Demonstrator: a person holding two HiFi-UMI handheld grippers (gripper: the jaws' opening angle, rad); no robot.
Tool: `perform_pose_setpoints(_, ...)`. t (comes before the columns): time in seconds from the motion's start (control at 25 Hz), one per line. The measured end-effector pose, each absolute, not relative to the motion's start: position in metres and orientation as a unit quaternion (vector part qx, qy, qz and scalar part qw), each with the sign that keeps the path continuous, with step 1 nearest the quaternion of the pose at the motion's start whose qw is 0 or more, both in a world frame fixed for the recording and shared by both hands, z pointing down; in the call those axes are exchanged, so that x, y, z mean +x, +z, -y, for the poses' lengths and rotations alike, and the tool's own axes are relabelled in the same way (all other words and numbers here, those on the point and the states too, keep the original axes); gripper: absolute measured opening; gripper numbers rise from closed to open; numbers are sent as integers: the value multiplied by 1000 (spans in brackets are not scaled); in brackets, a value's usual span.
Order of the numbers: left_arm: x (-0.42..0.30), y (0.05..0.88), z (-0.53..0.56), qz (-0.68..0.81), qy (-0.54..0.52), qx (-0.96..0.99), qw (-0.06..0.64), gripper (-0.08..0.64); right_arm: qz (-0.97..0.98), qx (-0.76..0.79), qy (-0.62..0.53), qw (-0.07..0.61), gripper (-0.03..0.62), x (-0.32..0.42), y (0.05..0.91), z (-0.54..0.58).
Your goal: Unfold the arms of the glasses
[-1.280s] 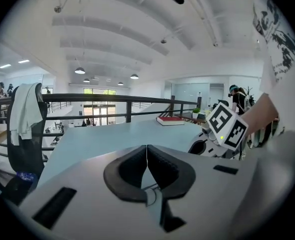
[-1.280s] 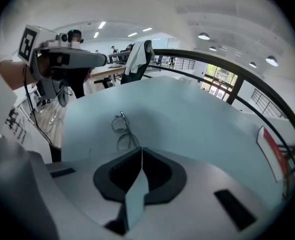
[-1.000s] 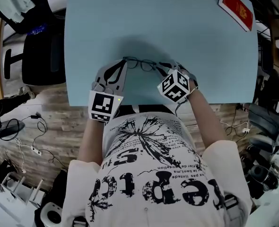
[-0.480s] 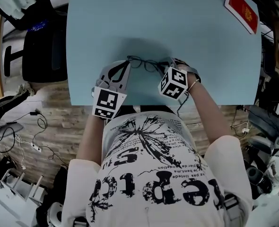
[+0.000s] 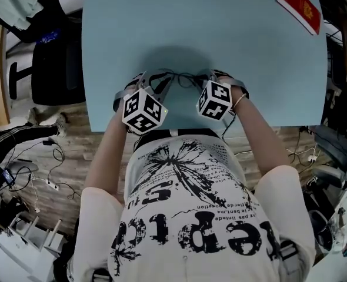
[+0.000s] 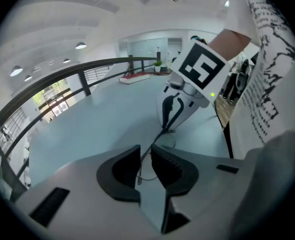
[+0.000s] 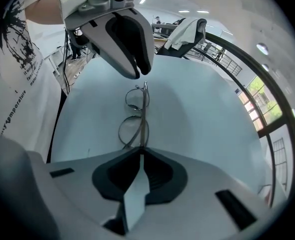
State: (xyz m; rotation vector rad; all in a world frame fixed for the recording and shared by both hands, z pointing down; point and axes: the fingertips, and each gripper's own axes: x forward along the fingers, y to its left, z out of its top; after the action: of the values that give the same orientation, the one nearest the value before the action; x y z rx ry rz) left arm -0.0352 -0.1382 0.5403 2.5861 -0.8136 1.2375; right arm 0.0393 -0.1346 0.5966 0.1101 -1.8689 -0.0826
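Note:
Thin dark wire-rimmed glasses point(image 5: 182, 77) lie on the light blue table point(image 5: 232, 34) near its front edge, between my two grippers. In the right gripper view the glasses point(image 7: 135, 115) run straight away from my right gripper point(image 7: 140, 153), whose jaws have just been closing and now pinch the near end of the frame. My left gripper point(image 6: 146, 153) meets the other end; its jaws have just been opening, and a thin arm of the glasses point(image 6: 143, 160) runs through the narrow gap without being pressed. In the head view the left gripper point(image 5: 160, 82) and right gripper point(image 5: 206, 79) flank the glasses.
A red booklet point(image 5: 300, 4) lies at the table's far right corner. A black chair point(image 5: 47, 63) stands off the table's left side. The table's front edge point(image 5: 267, 126) runs just behind my wrists, with cables on the wooden floor point(image 5: 56, 157).
My left gripper has dropped toward the table and rolled, its marker cube now turned, and its jaws have parted slightly. The right gripper has stayed in place and closed on the frame end.

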Motion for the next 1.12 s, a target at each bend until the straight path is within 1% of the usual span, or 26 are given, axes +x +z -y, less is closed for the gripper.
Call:
perform_pose_setpoints(0.04,-31,543,137,248,431,865,71,84,804,48,-35,592,35,40,596,134)
perform_pose_setpoints(0.08,-26,546,136,223,447,864,60,104,804,48,-35,592,35,40,596,134)
perform_pose_setpoints(0.24,-10,557,134,143,503,852,9,104,802,45,-39,594,35,43,596,133)
perform_pose_setpoints(0.48,11,569,141,68,536,840,-46,104,800,43,-38,597,35,47,596,133)
perform_pose_setpoints(0.56,16,574,140,46,549,832,-69,98,801,44,-35,596,35,47,596,133)
perform_pose_setpoints(0.76,25,584,139,25,560,823,-96,41,803,50,-29,593,35,52,598,135)
perform_pose_setpoints(0.88,28,588,138,18,565,818,-109,32,804,50,-23,591,35,56,598,134)
perform_pose_setpoints(1.12,34,587,136,15,560,821,-110,31,806,50,-20,590,34,62,599,132)
